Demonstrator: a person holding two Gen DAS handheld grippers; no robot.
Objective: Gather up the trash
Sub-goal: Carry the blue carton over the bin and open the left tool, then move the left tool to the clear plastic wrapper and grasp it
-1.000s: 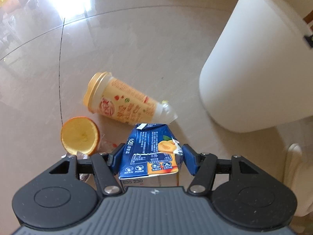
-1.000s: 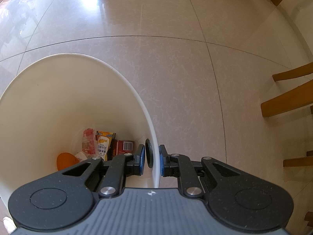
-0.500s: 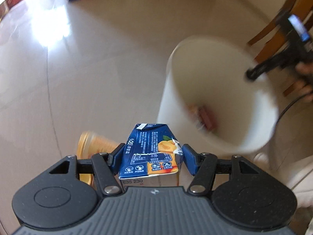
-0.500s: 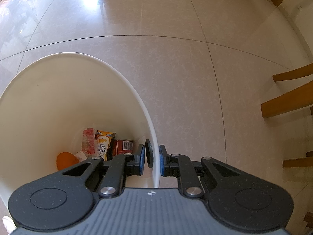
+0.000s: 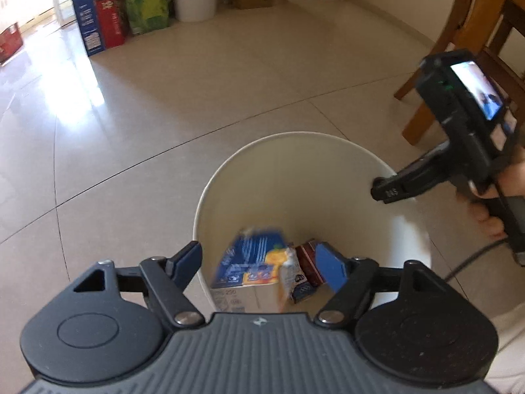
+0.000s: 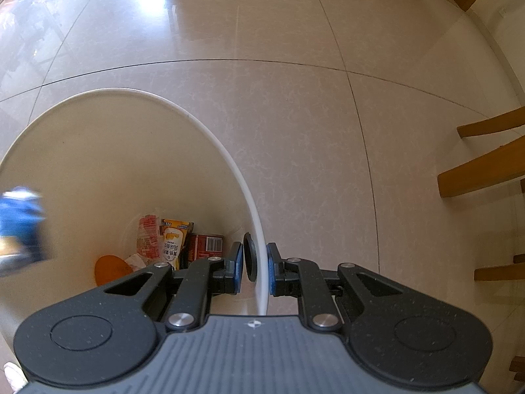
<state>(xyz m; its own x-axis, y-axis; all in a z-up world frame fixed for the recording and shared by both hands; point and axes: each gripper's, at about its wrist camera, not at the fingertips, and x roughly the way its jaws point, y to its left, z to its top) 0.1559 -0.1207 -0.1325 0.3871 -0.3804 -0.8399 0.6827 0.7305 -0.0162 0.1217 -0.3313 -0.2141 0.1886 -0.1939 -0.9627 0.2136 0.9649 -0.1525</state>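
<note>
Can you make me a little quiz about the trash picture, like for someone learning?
1. True or false: the left gripper is squeezing the blue juice carton.
2. What does the right gripper clamp? A) a chair leg B) the white bin's rim C) an orange peel
3. Fill in: the carton is blurred above the open ___.

Key
1. False. The jaws have just been opening, and the pads stand clear of the carton as it drops.
2. B
3. bin
</note>
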